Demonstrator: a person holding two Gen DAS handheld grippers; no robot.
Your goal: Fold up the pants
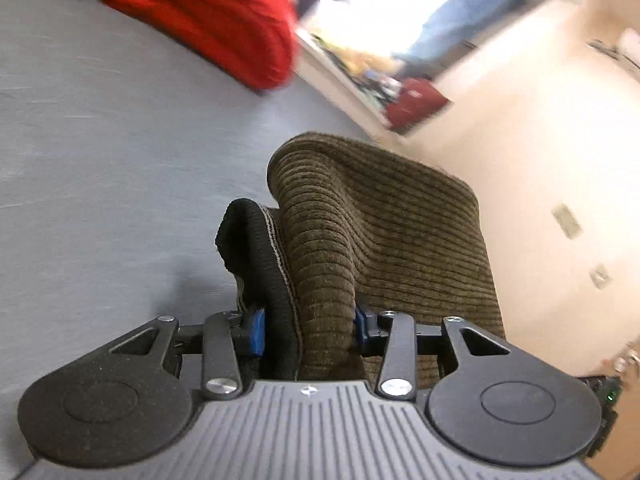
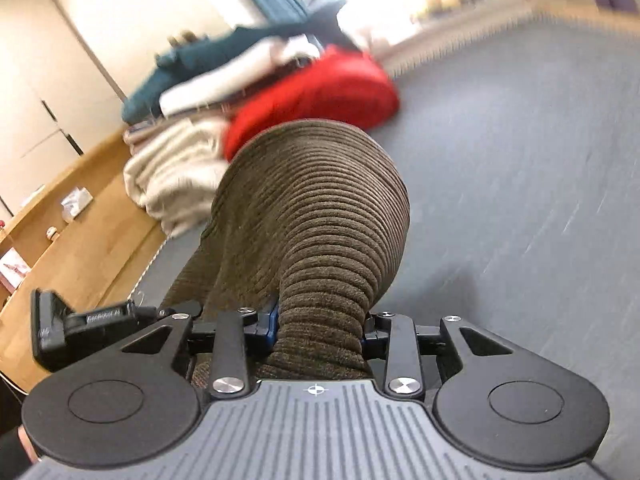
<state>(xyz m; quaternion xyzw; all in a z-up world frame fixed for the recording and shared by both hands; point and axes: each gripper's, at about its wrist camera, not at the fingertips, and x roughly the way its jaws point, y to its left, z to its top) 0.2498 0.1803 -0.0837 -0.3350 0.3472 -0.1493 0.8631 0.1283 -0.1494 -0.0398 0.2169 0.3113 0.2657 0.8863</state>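
The left gripper [image 1: 308,332] is seen partly closed, its blue pads [image 1: 258,330] pressed from both sides on a bunched fold of the pants [image 1: 380,240]. A black knitted band [image 1: 256,248], edged with a pale line, is caught in the same grip beside the brown cloth. The right gripper [image 2: 320,330] is likewise closed part-way and clamped on a thick roll of the same pants [image 2: 320,208]. No earlier view is given against which either grip can be judged.

The pants are made of brown, wide-ribbed corduroy with a soft, fuzzy nap. From each gripper the cloth is carried forward and upward in a rounded hump, then drops away beyond it, so that it hangs above a smooth grey surface [image 1: 100,160].

Beyond the pants, further along that grey surface, a red knitted garment [image 2: 332,88] is lying, blurred. Beside it a cream fleecy bundle [image 2: 176,172], a white piece and a dark teal piece [image 2: 200,56] are stacked.
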